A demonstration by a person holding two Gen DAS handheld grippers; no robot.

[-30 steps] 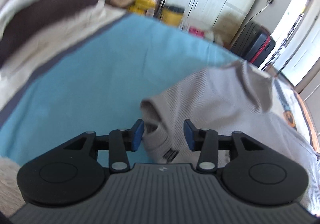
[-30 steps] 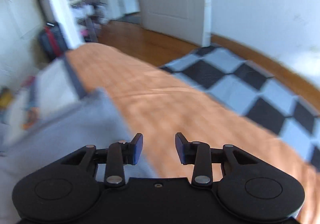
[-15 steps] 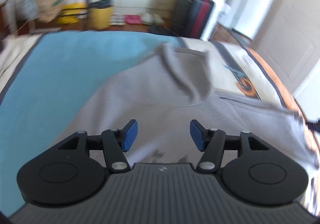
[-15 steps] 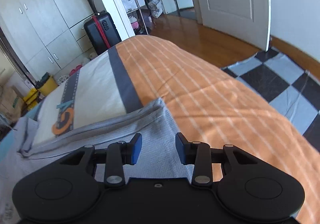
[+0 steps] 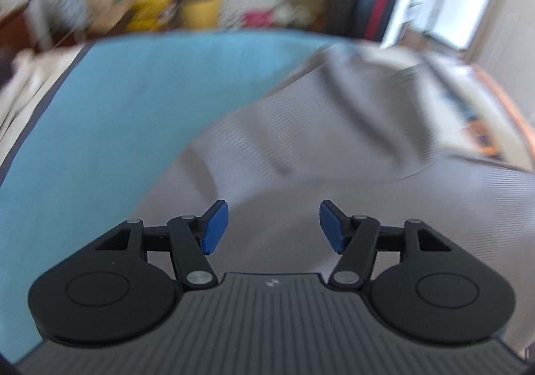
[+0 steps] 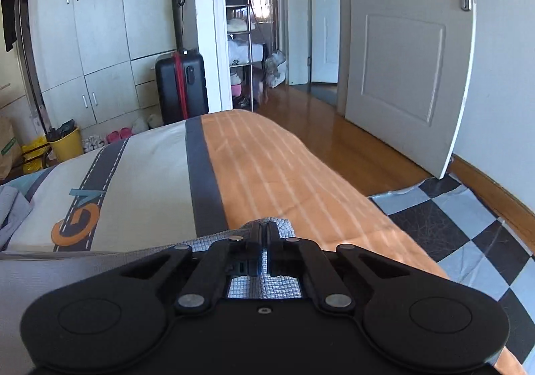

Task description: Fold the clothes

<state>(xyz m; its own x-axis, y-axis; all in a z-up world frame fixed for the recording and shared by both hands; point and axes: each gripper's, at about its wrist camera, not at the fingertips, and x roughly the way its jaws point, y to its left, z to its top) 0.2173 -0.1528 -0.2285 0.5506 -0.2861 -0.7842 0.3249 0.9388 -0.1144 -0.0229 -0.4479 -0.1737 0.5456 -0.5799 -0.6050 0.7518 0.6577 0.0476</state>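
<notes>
Bedroom. A bed takes up the foreground of both views, its cover (image 6: 140, 194) in panels: light blue on one side, cream with a grey road print and an orange letter in the middle, orange with pale stripes toward the floor. Beyond the bed stand white cupboards (image 6: 87, 40), a black suitcase (image 6: 180, 84) with a red strap, a yellow bin (image 6: 67, 142), and an open white door (image 6: 408, 50) over wood flooring. A black-and-white checked mat (image 6: 468, 231) lies beside the bed.

Grey ribbed garment (image 5: 317, 147) spread across the bed, rumpled, with a raised fold running through its middle; one edge lies over the blue panel. Left wrist view is motion-blurred.

Left gripper (image 5: 273, 226): jaws apart, blue pads (image 5: 215, 226) clear of the cloth, hanging above the garment with nothing between them.

Right gripper (image 6: 264, 248): jaws brought together, a corner of the grey garment's edge bunched up at the tips and pinched there, at the boundary of the grey stripe and the orange panel.
</notes>
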